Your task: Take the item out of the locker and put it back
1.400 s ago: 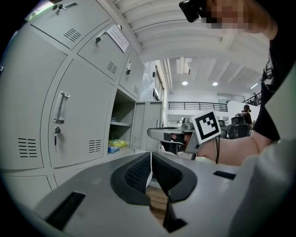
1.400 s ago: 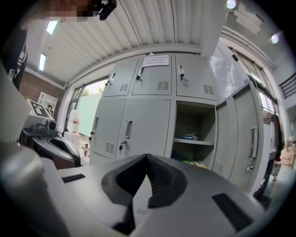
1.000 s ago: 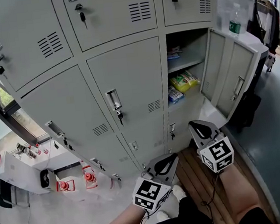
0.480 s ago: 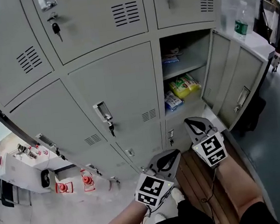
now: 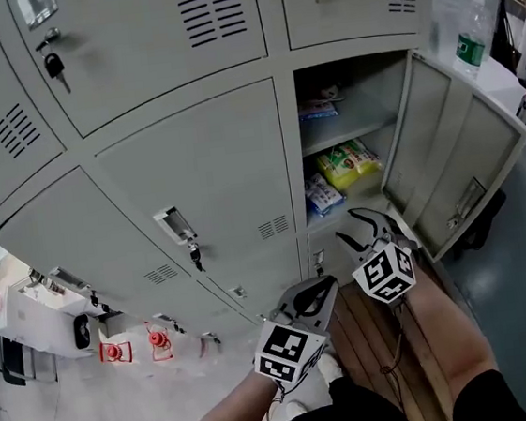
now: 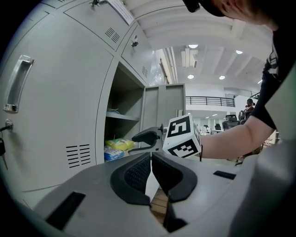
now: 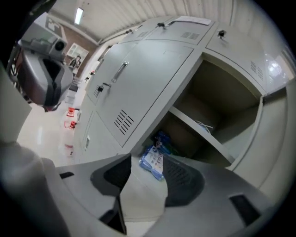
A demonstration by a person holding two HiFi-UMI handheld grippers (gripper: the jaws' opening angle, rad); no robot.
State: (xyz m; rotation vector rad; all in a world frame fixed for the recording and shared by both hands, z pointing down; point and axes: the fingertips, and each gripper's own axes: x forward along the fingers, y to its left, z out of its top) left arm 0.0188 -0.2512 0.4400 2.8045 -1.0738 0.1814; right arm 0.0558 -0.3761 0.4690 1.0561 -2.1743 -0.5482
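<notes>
R gripper (image 5: 357, 227) jaws just opened wide, empty; blue packet (image 5: 320, 192) at 11 o'clock in open locker (image 5: 368, 84). L gripper (image 5: 326, 284) jaws closed, empty.

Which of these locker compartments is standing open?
The compartment at the right of the middle row: its door hangs swung out rightward, showing a yellow packet and a blue packet inside. All the rest are shut.

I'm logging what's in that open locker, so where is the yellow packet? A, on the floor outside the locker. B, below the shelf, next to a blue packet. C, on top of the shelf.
B: the yellow packet lies under the shelf inside the open locker, with the blue packet right beside it.
</notes>
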